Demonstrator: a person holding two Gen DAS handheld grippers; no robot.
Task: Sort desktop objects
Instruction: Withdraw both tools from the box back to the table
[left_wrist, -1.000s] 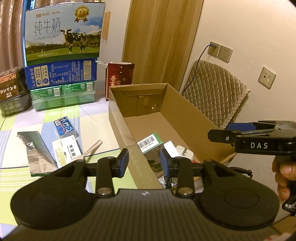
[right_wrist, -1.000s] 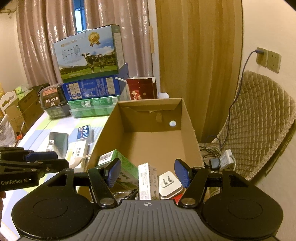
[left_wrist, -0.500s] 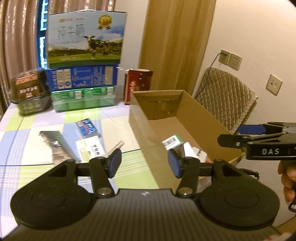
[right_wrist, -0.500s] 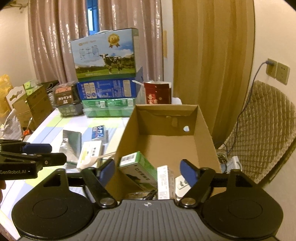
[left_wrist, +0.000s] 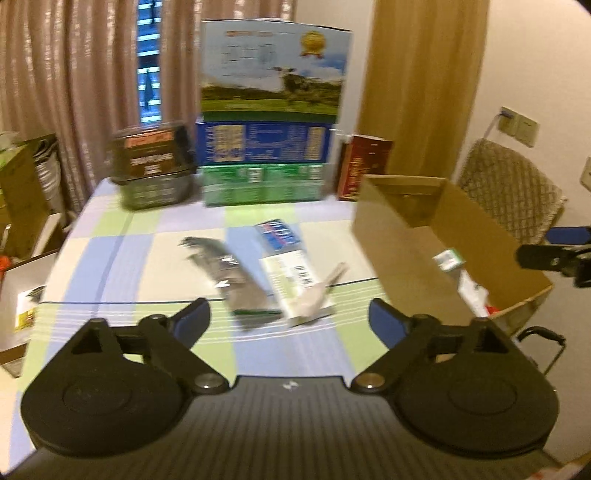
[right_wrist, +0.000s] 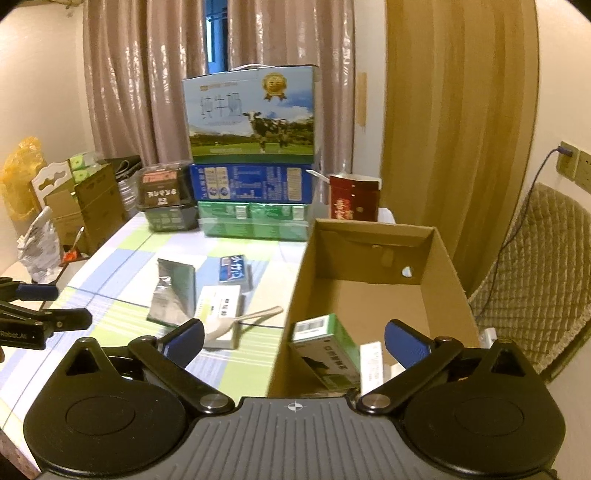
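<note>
**Me:** On the table (right_wrist: 122, 258), between the stacked cartons (right_wrist: 251, 155) at the back and my two grippers, lie the things I have yet to sort: a foil pouch (right_wrist: 177, 295), a blue pack (right_wrist: 233, 269), a white box (right_wrist: 219, 314) and a pale scoop (right_wrist: 255, 317) resting across it. They sit loose and flat, close together, so I judge each can be taken from above.

**Other:** And the carton on your right?

**Me:** That is the box (right_wrist: 373, 236) I sort into. It stands open-topped at the table's right edge, with a green pack (right_wrist: 325, 350) and a white one (right_wrist: 371, 363) leaning at its near end.

**Other:** Are you holding anything?

**Me:** No. My left gripper (left_wrist: 290, 317) is spread wide with nothing between the fingers; it hovers over the table, aimed at the pouch (left_wrist: 236, 280) and the scoop (left_wrist: 317, 291). My right gripper (right_wrist: 293, 339) is spread just as wide, also empty, hanging above the box's near left wall.

**Other:** What has changed from a second ago?

**Me:** Both sets of jaws have just been opening from far narrower gaps, with nothing in them. My left gripper pointed into the box then; it has swung left, so the loose things now fill its view, which is blurred. My right has drawn back a little, showing more of the table. The objects themselves have not shifted.
</note>
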